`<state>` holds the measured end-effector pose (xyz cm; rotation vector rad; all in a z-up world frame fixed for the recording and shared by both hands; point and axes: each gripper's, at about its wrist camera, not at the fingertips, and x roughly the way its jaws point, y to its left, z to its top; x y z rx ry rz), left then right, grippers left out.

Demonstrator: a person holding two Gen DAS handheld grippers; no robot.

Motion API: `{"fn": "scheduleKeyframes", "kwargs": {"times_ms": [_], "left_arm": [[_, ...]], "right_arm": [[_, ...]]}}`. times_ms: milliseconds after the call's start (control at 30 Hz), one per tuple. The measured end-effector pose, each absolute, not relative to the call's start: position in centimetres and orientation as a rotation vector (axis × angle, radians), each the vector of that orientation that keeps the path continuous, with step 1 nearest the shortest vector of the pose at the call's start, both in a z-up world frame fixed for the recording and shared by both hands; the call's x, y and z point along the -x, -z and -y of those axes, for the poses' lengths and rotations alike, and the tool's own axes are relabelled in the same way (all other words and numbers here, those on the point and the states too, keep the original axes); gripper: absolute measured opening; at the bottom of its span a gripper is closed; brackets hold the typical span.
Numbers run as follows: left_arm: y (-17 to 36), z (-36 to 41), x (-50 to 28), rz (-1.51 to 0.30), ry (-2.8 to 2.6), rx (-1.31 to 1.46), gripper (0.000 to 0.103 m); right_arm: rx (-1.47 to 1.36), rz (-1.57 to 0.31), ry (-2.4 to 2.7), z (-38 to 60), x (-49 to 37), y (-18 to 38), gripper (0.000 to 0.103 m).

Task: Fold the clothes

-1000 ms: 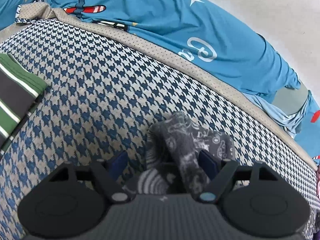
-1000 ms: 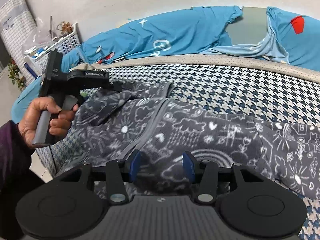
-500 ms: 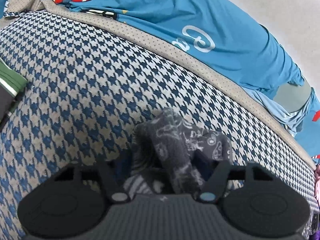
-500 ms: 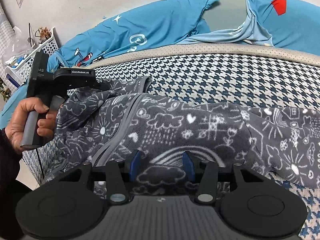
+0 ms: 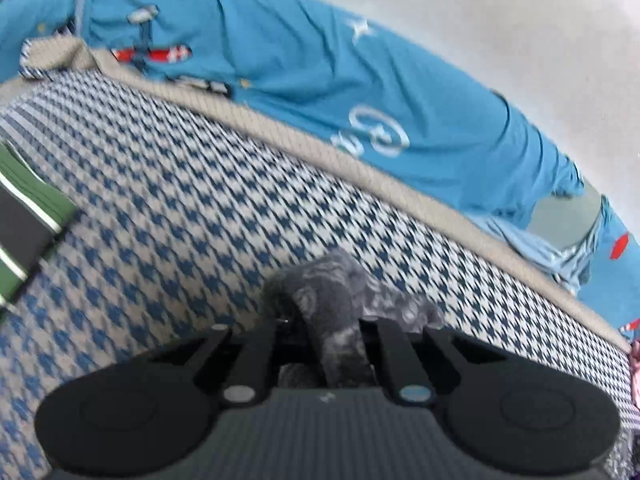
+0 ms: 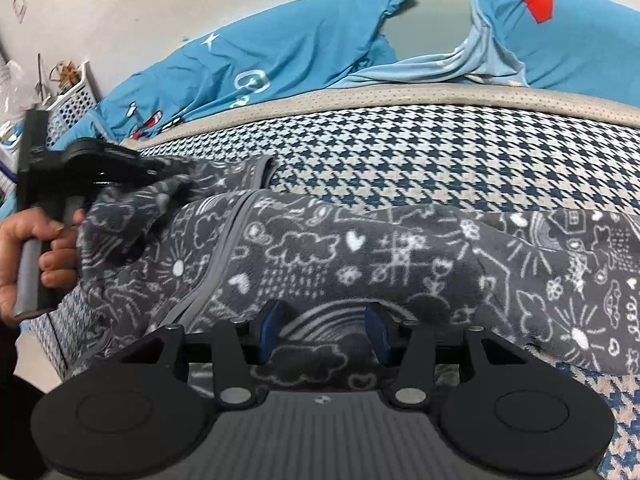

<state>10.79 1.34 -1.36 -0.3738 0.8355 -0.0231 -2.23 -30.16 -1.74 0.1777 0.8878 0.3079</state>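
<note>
Left gripper (image 5: 326, 344) just closed on grey fleece garment (image 6: 360, 248), houndstooth blanket (image 5: 180, 200)

1. A bed (image 6: 440, 156) is covered with a blue-and-white houndstooth blanket, edged by a beige dotted border.
2. Behind it, a blue printed sheet (image 6: 280, 52) is seen against a plain white wall (image 6: 160, 0).
3. A white plastic basket (image 6: 76, 100) is placed at the left.

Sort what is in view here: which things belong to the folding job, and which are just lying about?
In the job:
grey doodle-print fleece garment
left gripper, shut on the fleece's edge
right gripper, jaws apart over the fleece

Lying about:
blue printed bedding
green striped folded cloth
white basket
</note>
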Motion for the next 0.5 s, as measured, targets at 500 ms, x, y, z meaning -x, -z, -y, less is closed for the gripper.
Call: {"fn": "scheduleKeyframes", "kwargs": {"times_ms": [500], "left_arm": [[-2.6, -7.8, -6.7, -0.687, -0.22, 0.344, 0.008]], "right_arm": [[-0.176, -0.858, -0.226, 31.1, 2.7, 1.8, 0.046]]}}
